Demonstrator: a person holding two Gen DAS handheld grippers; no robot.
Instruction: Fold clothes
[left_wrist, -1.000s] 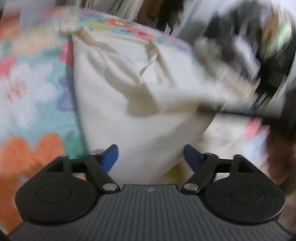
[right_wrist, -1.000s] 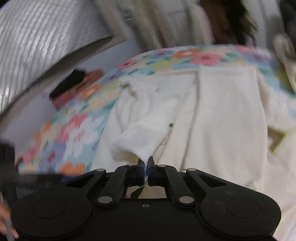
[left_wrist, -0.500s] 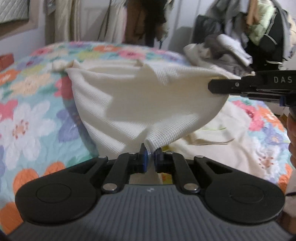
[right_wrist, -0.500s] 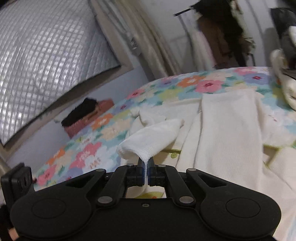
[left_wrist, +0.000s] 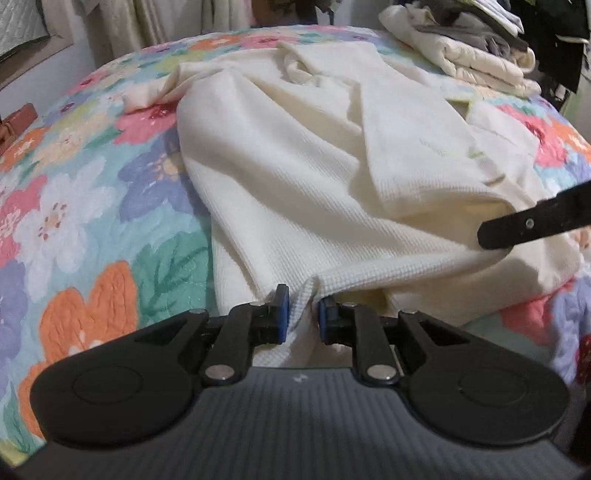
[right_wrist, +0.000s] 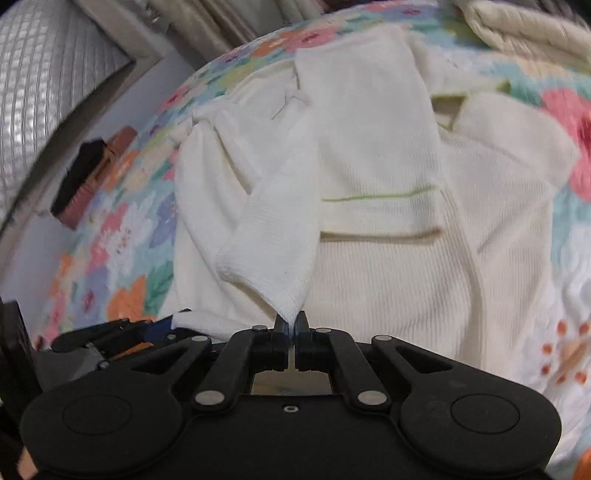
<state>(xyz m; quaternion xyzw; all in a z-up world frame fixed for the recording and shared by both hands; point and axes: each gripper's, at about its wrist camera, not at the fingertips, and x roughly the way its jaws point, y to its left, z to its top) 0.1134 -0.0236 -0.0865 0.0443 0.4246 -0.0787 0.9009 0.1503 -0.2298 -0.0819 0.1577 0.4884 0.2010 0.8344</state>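
Opening, the left gripper (left_wrist: 300, 314) has its jaws slightly apart with the sweater's (left_wrist: 314, 155) hem loose between them; the sweater lies across the bed (left_wrist: 85, 206). Right view: right gripper (right_wrist: 292, 332) pinches a sleeve cuff (right_wrist: 273, 269) tight.

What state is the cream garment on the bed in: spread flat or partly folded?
Partly folded. The cream garment lies on the floral quilt with a sleeve doubled across its body; the right gripper pinches one corner, and the left gripper's jaws are opening around another.
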